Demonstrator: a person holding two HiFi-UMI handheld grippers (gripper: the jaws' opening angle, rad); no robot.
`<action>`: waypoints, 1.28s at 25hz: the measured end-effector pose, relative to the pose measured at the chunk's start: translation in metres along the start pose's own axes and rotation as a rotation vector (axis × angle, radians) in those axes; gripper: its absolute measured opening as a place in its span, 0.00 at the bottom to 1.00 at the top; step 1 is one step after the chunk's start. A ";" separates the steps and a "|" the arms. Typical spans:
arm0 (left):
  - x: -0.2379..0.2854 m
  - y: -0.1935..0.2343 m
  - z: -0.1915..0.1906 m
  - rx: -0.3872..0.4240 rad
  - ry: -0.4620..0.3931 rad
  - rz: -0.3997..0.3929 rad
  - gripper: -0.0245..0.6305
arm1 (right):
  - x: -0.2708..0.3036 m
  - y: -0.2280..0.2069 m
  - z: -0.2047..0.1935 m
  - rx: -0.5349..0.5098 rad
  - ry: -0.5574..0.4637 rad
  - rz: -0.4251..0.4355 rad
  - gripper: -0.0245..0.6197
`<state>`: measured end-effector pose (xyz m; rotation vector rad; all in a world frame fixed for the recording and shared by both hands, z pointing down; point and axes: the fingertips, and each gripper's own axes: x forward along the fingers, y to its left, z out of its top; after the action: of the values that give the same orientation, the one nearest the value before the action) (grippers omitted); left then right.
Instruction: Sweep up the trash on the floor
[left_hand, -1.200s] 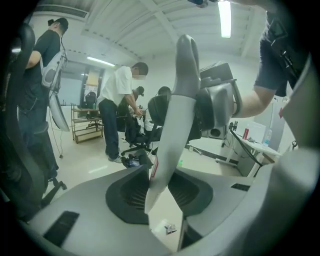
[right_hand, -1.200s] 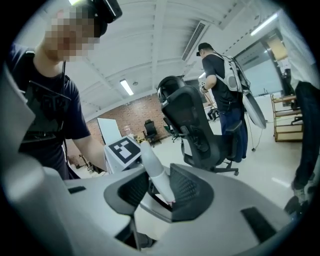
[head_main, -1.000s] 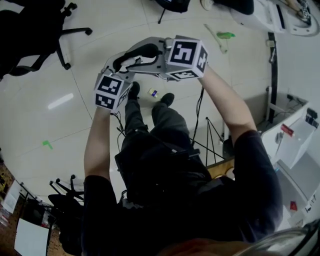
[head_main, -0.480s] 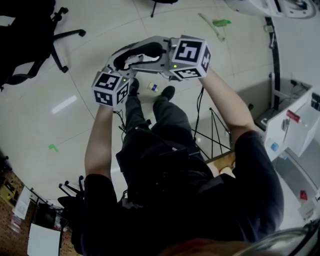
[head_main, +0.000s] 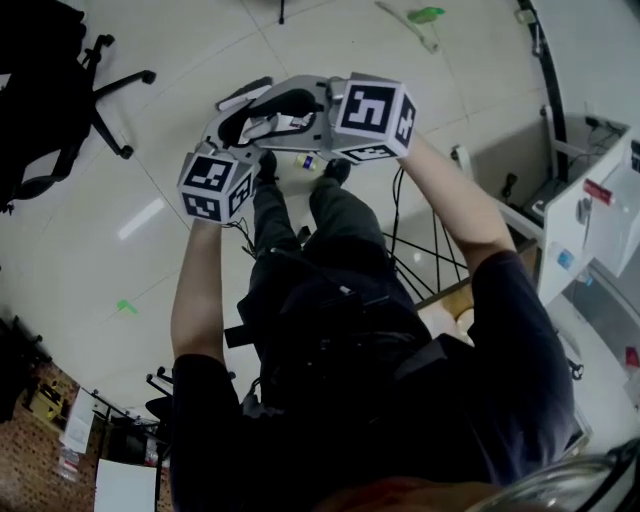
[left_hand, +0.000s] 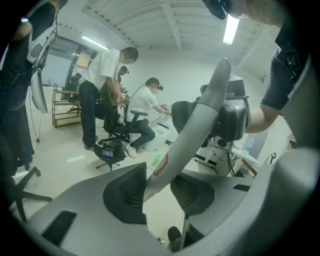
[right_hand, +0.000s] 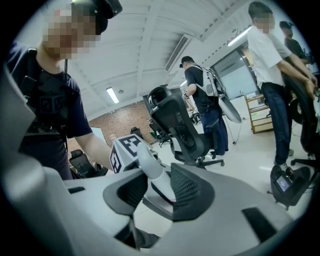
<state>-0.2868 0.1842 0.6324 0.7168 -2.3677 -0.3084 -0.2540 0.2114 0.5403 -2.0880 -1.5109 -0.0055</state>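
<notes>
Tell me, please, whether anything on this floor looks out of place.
Yes: a small white-and-blue scrap lies loose on the pale floor between the tips of the person's shoes; it looks like dropped litter.

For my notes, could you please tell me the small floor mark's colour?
Floor mark: green; head view.

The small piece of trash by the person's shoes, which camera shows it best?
The head view: the small piece of trash lies between the shoes, seen from above. The left gripper view catches only a speck at its bottom edge; the right gripper view does not show it.
</notes>
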 end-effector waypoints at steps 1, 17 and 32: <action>0.000 -0.003 0.000 0.008 0.007 -0.004 0.25 | -0.002 0.002 -0.001 -0.002 -0.002 -0.001 0.29; -0.001 -0.046 -0.004 0.070 0.073 -0.075 0.25 | -0.026 0.029 -0.006 0.012 -0.008 -0.030 0.29; -0.011 -0.044 -0.005 0.134 0.060 -0.089 0.24 | -0.016 0.031 -0.001 0.008 -0.030 -0.113 0.28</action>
<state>-0.2581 0.1537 0.6142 0.8835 -2.3202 -0.1645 -0.2320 0.1905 0.5225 -2.0019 -1.6423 -0.0109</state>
